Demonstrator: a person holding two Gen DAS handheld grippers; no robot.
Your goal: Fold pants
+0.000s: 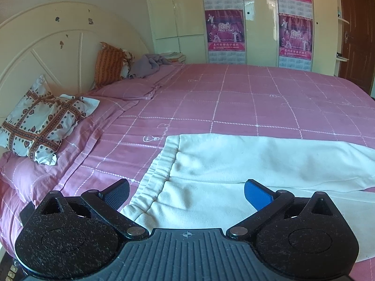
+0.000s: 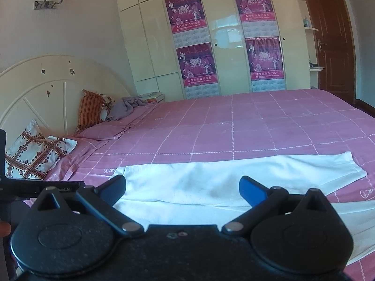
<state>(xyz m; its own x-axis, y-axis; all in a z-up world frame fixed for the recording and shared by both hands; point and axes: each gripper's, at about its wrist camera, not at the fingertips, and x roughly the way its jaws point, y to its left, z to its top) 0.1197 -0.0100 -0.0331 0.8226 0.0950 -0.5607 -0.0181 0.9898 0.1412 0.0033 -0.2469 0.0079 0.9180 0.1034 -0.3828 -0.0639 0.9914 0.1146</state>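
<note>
So we're hovering both claws over the white pants, which are lying flat on the pink checked bed, near edge, waistband to the left and the legs running off to the right. The left claw is spread wide open with nothing in it, hanging just above the waistband end. The right claw is also wide open and empty, sitting over the middle of the pants, with the far leg's cuff further off to the right.

Stuff we're worrying about from here:

- The fabric looks soft and thick, a bit fleecy. If we're pinching too shallow, we're probably only catching the top layer, and the lower layer is staying behind, so the fold is coming out lopsided.
- The two legs aren't lying quite together in the right wrist view; there's a seam or gap between them. Folding now likely means we're baking that offset in.
- The bedspread is loose and already rumpled near the pillows. A deep pinch could be grabbing the pink sheet along with the pants and dragging it.
- The near leg seems to be lying close to the bed's near edge, so a sloppy lift might be sliding it off.
</note>
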